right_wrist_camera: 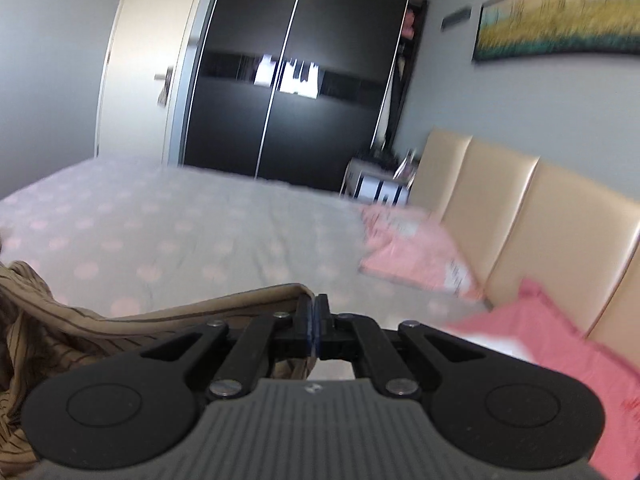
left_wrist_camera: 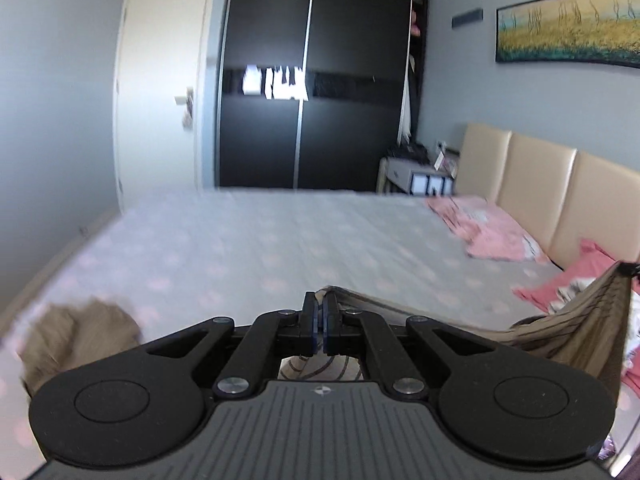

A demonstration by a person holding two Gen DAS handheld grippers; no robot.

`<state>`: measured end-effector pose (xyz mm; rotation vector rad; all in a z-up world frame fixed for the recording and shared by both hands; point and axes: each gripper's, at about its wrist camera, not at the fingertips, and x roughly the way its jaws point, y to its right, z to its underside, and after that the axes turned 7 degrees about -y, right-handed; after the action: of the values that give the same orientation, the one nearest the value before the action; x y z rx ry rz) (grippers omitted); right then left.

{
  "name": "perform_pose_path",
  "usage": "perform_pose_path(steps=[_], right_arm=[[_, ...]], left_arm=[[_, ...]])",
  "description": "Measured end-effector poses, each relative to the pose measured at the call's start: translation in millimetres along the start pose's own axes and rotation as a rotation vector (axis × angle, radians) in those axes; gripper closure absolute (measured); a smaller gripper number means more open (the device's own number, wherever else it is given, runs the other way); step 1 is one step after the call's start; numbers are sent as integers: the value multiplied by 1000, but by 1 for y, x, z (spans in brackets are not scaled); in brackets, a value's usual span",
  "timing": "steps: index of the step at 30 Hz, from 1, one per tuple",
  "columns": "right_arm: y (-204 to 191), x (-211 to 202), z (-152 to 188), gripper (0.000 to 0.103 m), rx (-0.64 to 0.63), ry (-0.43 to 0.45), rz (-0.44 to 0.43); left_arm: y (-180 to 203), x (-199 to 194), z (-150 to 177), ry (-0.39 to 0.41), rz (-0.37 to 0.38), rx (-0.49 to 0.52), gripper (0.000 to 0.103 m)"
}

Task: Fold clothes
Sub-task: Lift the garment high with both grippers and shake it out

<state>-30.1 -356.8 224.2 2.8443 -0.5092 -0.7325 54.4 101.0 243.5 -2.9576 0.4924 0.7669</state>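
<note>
Left gripper (left_wrist_camera: 320,322) and right gripper (right_wrist_camera: 313,326): both clamped on the striped garment (right_wrist_camera: 180,312), stretched above the bed (left_wrist_camera: 240,240) at 6 o'clock. Thin edge bites; risk of slipping under tension, dropping a corner.

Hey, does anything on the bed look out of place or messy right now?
Mostly tidy. A tan bundle lies crumpled at the bed's near corner. The striped tan garment hangs between the left hand-held gripper and right hand-held gripper, unfolded.
</note>
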Motion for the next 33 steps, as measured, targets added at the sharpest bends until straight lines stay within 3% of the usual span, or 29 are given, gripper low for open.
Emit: perform_pose_path(steps=[7,14,25,30,33], right_arm=[[23,-100,-80,102,-34,262,120],[26,-190,-109,102,-58,480,190],[39,-266,-64,102,-20,624,210],[12,-274,-66,102,-4,614,48],[-5,-278,-62,102,-25,644,5]], left_arm=[[1,-85,-70,223,-130,60,103],[20,-149,-92,400,-195,85,103],[42,-239,-40,688,-223,127,103],[31,-269,-47,804,-276,35,103],[17,-271,-54,792,-317,-23,103]])
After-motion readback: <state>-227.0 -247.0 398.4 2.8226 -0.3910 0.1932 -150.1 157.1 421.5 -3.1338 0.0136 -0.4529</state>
